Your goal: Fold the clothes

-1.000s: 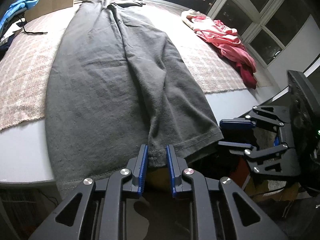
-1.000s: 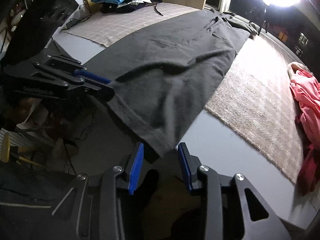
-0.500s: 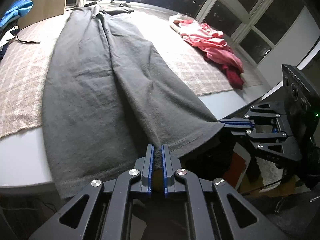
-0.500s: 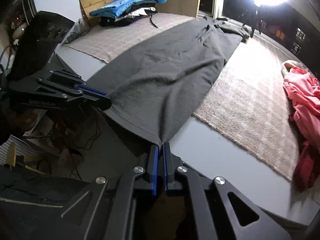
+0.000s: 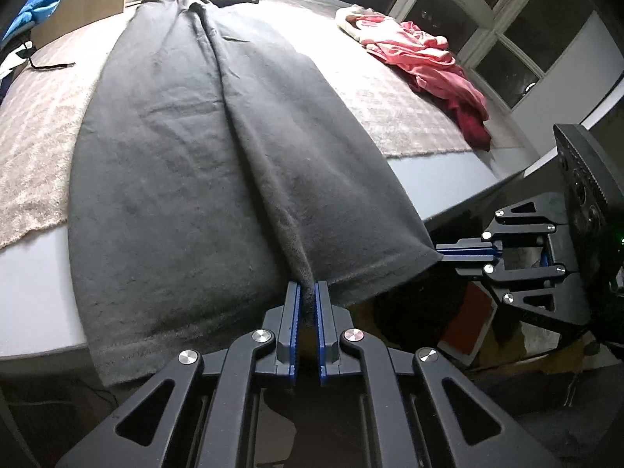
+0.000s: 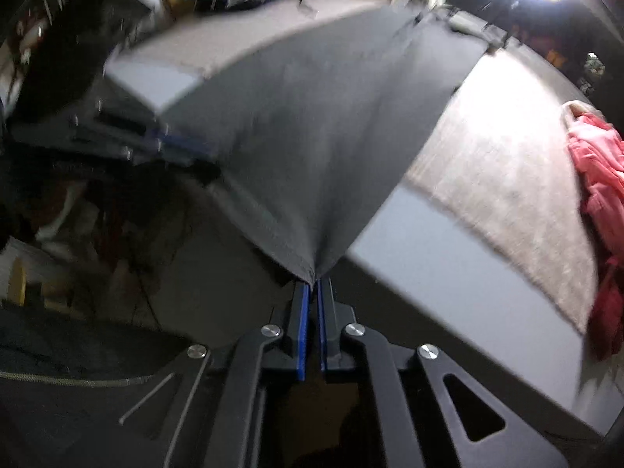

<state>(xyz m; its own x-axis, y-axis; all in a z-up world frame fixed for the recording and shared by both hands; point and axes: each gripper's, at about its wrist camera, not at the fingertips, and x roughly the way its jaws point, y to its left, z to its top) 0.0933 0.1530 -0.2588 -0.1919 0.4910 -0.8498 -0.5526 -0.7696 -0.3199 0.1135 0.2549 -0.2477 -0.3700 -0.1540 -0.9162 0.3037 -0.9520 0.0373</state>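
Nearest to us, the left gripper (image 5: 306,292) has its jaws pressed on the near hem of the dark grey garment (image 5: 187,163). The right gripper (image 6: 313,286) pinches the hem's right corner in the same way. The garment lies long on the counter (image 5: 31,277) over a beige blanket (image 5: 35,148). Far right lies a pink garment (image 5: 425,58), and far left a blue one (image 5: 37,7).

Dim room; glare top right in right view, heavy motion blur; left view sharp, fisheye-bent edges.
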